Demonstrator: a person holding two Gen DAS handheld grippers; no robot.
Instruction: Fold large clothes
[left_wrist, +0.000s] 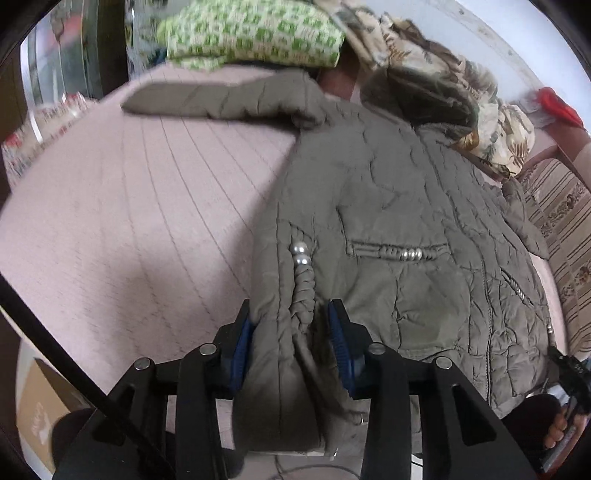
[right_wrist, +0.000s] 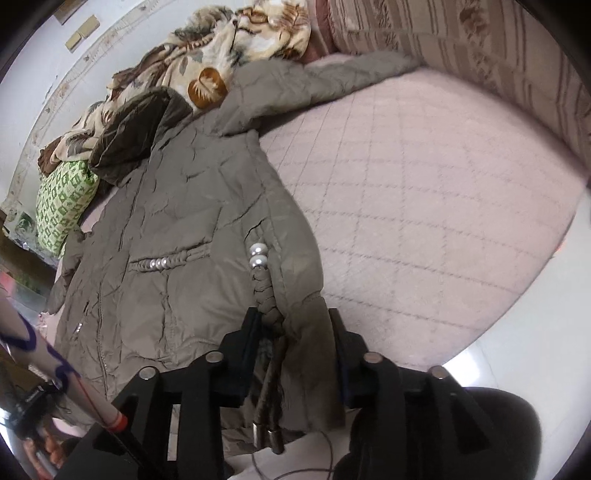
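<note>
A grey-brown quilted coat (left_wrist: 388, 206) lies spread face up on a pink quilted bed cover (left_wrist: 129, 221), its hood toward a crumpled leaf-print blanket (left_wrist: 424, 74), one sleeve (left_wrist: 221, 98) stretched out flat toward a green-and-white patterned bundle (left_wrist: 251, 33); pearl-trimmed pockets (left_wrist: 400, 253) and a braided cord with two pearl beads (left_wrist: 301, 254) show on its front; the left gripper (left_wrist: 290, 328) has the hem corner of one side bunched between its blue-padded fingers, jaws narrowed to a partial gap and pressing into the padding from both sides; in the right wrist view the right gripper (right_wrist: 293, 325) clamps the opposite hem corner in the same way, jaws partly closed on the thick fabric, a braided cord (right_wrist: 267, 291) with metal ends hanging down between the fingers; the other sleeve (right_wrist: 325, 74) reaches toward a striped floral cushion (right_wrist: 461, 40) along the bed's far edge; a cardboard box (left_wrist: 37, 402) sits on the floor below the bed in the left wrist view; pale floor (right_wrist: 517, 332) shows beyond the bed corner.
</note>
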